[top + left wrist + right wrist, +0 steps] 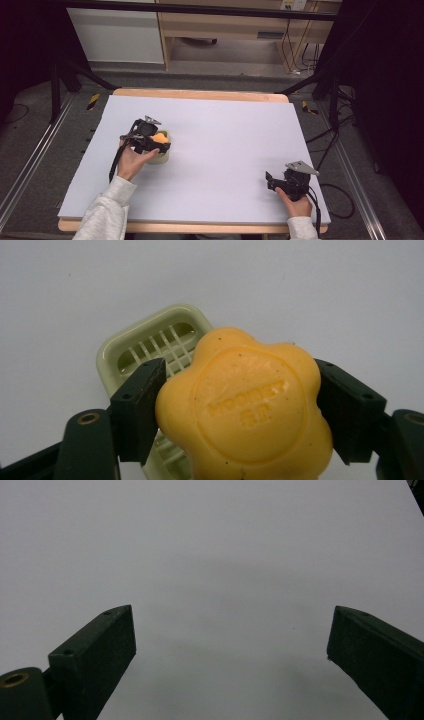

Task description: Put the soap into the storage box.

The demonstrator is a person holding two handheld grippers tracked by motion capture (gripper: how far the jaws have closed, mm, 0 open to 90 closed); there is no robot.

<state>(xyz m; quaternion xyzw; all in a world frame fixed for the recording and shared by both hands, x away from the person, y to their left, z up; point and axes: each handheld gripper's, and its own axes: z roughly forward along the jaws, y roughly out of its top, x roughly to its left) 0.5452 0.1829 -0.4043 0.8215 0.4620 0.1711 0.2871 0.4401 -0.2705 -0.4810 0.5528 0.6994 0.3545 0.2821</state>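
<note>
Pale grey sheeting covers the table (215,150), whose wooden edge shows at the far and near sides, and that sheet is the landmark for everything else: beyond it lie a grey floor, a light wooden desk with trailing cables, black stand legs at both far corners and metal rails along either side. On the sheet's left half sits the soap dish (150,342), pale green with a slotted grid in its well. Directly above it the left gripper (150,141) pinches the soap (245,405), a yellow-orange, flower-shaped bar with embossed lettering, one black jaw pressed against each side of it; from the left gripper view the bar hangs over the nearer part of the dish, and I cannot tell whether it touches the grid. Near the sheet's front right corner, well apart from the dish, the right gripper (276,181) rests in the person's hand with its jaws spread wide over bare sheet, holding nothing. The likely trouble, as I judge it, is the grip itself: soap is slick and the lobed outline gives the flat jaws little to bear on, so the bar could squirt out sideways, or land on the rim and tip the light dish.
</note>
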